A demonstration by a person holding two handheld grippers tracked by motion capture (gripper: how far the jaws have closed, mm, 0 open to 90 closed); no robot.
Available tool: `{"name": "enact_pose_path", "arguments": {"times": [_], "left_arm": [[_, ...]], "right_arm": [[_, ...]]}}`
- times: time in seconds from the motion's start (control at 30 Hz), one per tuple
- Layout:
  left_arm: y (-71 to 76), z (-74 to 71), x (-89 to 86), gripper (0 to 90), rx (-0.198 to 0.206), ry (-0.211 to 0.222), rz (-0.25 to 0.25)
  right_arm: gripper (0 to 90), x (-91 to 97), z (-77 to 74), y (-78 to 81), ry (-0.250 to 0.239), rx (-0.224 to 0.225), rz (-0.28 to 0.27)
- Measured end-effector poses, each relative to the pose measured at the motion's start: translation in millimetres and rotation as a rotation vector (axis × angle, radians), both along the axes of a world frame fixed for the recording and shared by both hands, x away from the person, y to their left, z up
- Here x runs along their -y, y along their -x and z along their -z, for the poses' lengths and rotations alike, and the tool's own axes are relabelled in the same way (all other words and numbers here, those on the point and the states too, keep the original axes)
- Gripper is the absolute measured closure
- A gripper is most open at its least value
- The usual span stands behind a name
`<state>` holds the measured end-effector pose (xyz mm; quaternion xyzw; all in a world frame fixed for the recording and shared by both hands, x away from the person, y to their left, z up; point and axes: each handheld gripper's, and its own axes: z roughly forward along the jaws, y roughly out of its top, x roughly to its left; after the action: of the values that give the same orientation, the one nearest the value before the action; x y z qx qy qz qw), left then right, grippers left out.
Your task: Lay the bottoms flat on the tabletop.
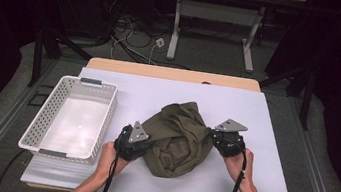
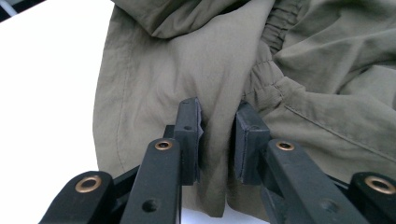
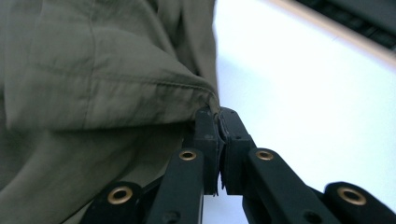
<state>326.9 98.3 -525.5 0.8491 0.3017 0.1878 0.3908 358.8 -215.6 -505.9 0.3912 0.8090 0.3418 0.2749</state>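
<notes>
At the near edge of the white-topped worktop (image 1: 263,139), the person's left hand (image 1: 108,157) and right hand (image 1: 238,165) each carry a black two-jaw tool. The left tool (image 2: 218,140) sits at the left side of a crumpled olive-green fabric garment (image 1: 180,138); its jaws stand only partly apart, and a raised fold of the cloth, just beside the gathered elastic band, runs up between the pads, which press on it from both sides. The right tool (image 3: 218,140) is at the garment's right side, clenched nearly flat, with a thin stitched hem corner pinched at the very tips of its jaws. The garment lies bunched in a heap near the middle of the worktop, between the two tools. To the left of it, apart from the cloth and just beside the left hand, stands a white perforated plastic basket (image 1: 51,104) with grey handles; its floor is bare. Beyond the worktop, cables (image 1: 131,35) lie on the dark floor.
</notes>
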Motion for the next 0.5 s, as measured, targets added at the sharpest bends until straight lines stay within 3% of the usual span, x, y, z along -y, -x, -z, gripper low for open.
{"name": "enact_pose_path", "arguments": {"times": [0.07,0.13,0.37,0.5], "left_arm": [[-0.3,0.4,-0.2,73.0,-0.013,0.0,0.002],[0.0,-0.2,0.1,70.3,-0.009,0.005,0.009],[3.5,-6.7,1.9,47.3,-0.014,0.027,0.004],[2.7,-2.5,7.4,43.7,-0.045,0.023,0.019]], "right_arm": [[86.8,-2.4,4.8,-2.7,0.012,-0.048,-0.021],[83.4,-5.8,4.7,-1.6,0.007,-0.053,-0.043],[49.0,-19.9,-12.8,11.9,-0.069,-0.029,-0.169],[32.5,-32.5,-17.3,18.4,-0.128,-0.032,-0.224]]}}
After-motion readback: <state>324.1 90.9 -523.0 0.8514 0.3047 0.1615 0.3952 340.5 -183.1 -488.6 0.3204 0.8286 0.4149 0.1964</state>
